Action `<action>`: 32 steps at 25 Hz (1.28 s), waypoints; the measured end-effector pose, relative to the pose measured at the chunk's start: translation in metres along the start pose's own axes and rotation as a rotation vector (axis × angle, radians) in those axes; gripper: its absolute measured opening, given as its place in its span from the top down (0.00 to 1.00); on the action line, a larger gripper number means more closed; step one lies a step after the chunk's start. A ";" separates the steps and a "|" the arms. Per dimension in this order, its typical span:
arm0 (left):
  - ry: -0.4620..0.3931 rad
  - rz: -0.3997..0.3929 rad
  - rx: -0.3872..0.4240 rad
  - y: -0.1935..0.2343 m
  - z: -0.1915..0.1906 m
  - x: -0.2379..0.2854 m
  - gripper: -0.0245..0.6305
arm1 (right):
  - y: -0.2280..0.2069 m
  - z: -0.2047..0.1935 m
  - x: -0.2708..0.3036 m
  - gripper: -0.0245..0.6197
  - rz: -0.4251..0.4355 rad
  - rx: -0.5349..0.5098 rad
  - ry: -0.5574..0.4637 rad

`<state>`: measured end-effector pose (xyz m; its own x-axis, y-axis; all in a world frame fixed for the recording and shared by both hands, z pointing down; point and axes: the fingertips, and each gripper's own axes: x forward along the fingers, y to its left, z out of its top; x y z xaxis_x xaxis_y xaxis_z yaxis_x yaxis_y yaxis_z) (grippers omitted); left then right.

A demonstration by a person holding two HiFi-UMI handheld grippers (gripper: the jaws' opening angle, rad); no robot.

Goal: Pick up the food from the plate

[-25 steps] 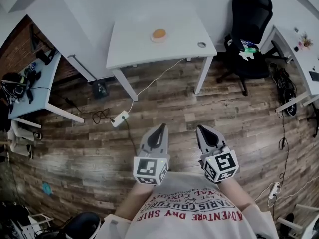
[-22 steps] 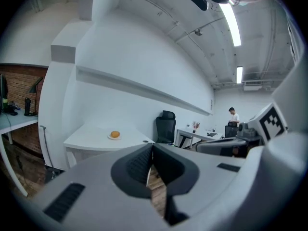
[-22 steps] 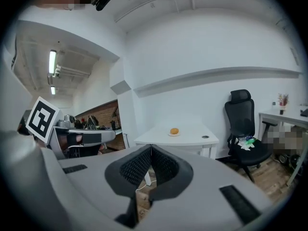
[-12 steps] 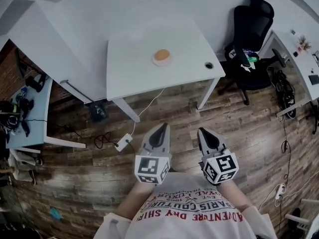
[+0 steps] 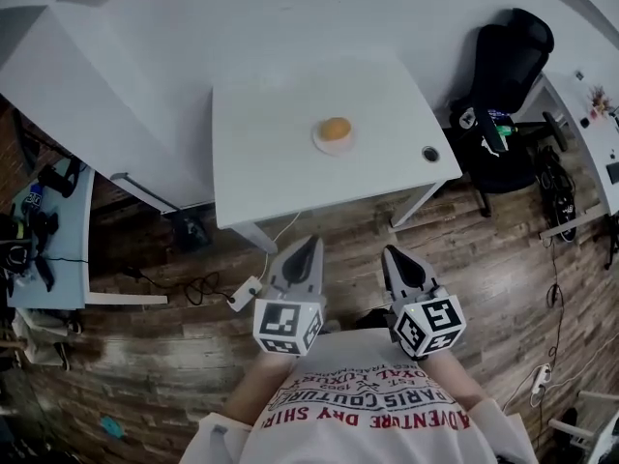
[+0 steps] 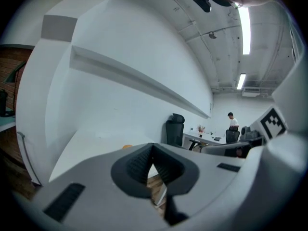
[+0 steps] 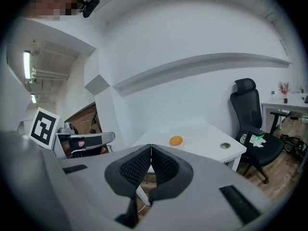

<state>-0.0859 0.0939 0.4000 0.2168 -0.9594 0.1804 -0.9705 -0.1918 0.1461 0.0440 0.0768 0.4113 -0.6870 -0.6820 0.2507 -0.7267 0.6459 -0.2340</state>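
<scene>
An orange round piece of food (image 5: 336, 128) lies on a small white plate (image 5: 334, 142) near the middle of a white table (image 5: 271, 153). The right gripper view shows the food (image 7: 176, 140) on the table (image 7: 202, 134), well ahead of the jaws. In the left gripper view only a sliver of the food (image 6: 127, 147) peeks over the jaws. My left gripper (image 5: 308, 251) and right gripper (image 5: 395, 255) hang side by side in front of the person's chest, short of the table's near edge. Both are shut with nothing between their pads.
A black office chair (image 5: 508, 75) stands right of the table. A cable hole (image 5: 429, 153) sits near the table's right corner. Cables and a power strip (image 5: 245, 292) lie on the wooden floor under the table's near edge. Another desk (image 5: 48, 245) stands at the left.
The table with the plate has come nearer and lower in the head view as the person walks toward it. Both grippers stay shut and keep their place in front of the chest.
</scene>
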 end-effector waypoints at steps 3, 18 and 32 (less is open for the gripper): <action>0.010 -0.001 0.002 0.009 -0.001 0.018 0.95 | -0.011 0.004 0.021 0.94 0.007 0.031 0.008; 0.004 0.137 -0.047 0.049 0.033 0.178 0.95 | -0.117 0.068 0.173 0.94 0.163 -0.047 0.049; 0.039 0.285 -0.108 0.082 0.044 0.320 0.95 | -0.219 0.104 0.288 0.94 0.281 -0.087 0.125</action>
<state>-0.1009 -0.2381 0.4271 -0.0571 -0.9624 0.2657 -0.9765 0.1092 0.1860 0.0051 -0.2962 0.4367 -0.8512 -0.4289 0.3027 -0.5020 0.8336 -0.2305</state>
